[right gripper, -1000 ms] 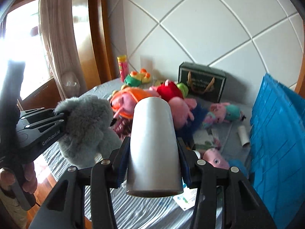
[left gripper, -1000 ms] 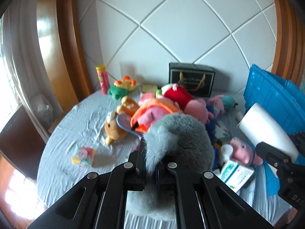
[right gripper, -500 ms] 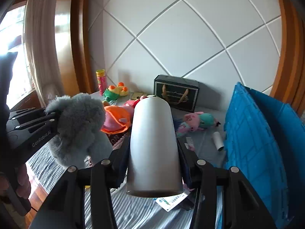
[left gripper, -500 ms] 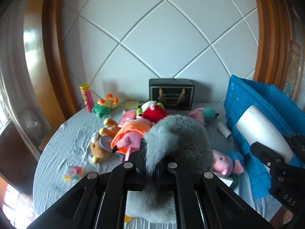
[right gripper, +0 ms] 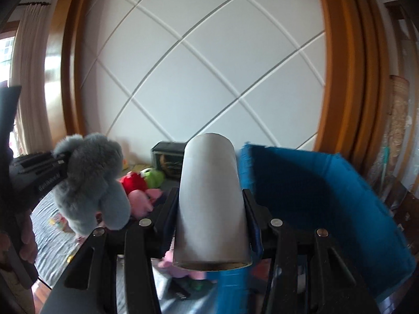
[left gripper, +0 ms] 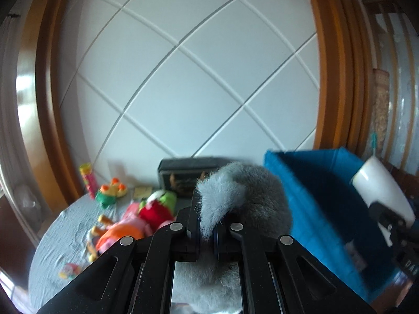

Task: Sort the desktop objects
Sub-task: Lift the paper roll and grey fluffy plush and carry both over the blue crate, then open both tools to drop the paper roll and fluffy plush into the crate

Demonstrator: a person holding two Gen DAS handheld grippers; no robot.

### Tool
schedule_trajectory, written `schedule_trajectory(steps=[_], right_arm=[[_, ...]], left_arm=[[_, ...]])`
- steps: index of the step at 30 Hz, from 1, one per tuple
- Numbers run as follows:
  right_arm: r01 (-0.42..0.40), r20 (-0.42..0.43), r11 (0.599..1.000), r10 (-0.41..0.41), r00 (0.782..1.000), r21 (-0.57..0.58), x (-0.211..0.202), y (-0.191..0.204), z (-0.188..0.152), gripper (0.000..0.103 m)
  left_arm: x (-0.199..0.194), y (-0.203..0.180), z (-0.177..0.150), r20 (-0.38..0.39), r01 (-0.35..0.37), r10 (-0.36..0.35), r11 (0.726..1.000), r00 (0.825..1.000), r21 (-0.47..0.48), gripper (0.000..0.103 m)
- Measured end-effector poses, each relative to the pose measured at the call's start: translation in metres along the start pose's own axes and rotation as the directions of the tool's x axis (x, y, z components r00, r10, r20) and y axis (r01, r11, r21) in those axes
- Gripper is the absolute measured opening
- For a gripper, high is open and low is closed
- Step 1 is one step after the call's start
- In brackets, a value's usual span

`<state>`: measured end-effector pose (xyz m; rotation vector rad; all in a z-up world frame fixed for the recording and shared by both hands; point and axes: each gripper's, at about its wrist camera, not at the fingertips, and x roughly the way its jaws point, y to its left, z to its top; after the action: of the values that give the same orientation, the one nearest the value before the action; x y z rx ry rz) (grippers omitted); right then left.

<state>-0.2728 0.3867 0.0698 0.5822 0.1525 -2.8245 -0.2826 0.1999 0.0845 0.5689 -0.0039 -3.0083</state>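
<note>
grey plush toy (left gripper: 243, 196) hiding left jaws, blue bin (left gripper: 314, 196) blurred

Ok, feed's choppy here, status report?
Left gripper shut on grey plush. Right gripper clamps white tube. Blue bin ahead, path clear.

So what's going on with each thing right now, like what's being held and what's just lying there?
Left gripper: shut on grey plush toy.
Grey plush toy: held up, off the table.
Right gripper: shut on white tube.
White tube: held, lying along the fingers.
Blue crate: open-topped, inside hidden.
Red plush: lying on table.
Black box: standing by wall.
</note>
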Motion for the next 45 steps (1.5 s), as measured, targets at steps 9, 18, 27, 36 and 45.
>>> schedule_trajectory(steps=[9, 18, 27, 36, 45], right_arm=[[0.132, -0.028, 0.990, -0.130, 0.991, 0.053, -0.038, -0.166, -0.024, 0.046], [0.175, -0.125, 0.980, -0.162, 0.979, 0.097, -0.040, -0.256, -0.070, 0.046], [0.121, -0.204, 0.990, -0.103, 0.973, 0.076, -0.005, -0.262, -0.097, 0.046], [0.173, -0.250, 0.982, -0.150, 0.957, 0.076, 0.018, -0.270, -0.111, 0.046], [0.185, -0.245, 0.977, -0.155, 0.957, 0.105, 0.024, -0.282, -0.118, 0.046]], left_arm=[[-0.004, -0.194, 0.030, -0.004, 0.182, -0.182, 0.981, 0.983, 0.067, 0.006], [0.039, -0.299, -0.032, -0.234, 0.244, -0.213, 0.963, 0.949, 0.112, 0.006], [0.067, -0.315, -0.082, -0.369, 0.213, -0.156, 0.970, 0.916, 0.118, 0.006], [0.080, -0.316, -0.088, -0.405, 0.217, -0.150, 0.968, 0.902, 0.125, 0.009], [0.080, -0.316, -0.088, -0.411, 0.210, -0.138, 0.968, 0.901, 0.136, 0.041]])
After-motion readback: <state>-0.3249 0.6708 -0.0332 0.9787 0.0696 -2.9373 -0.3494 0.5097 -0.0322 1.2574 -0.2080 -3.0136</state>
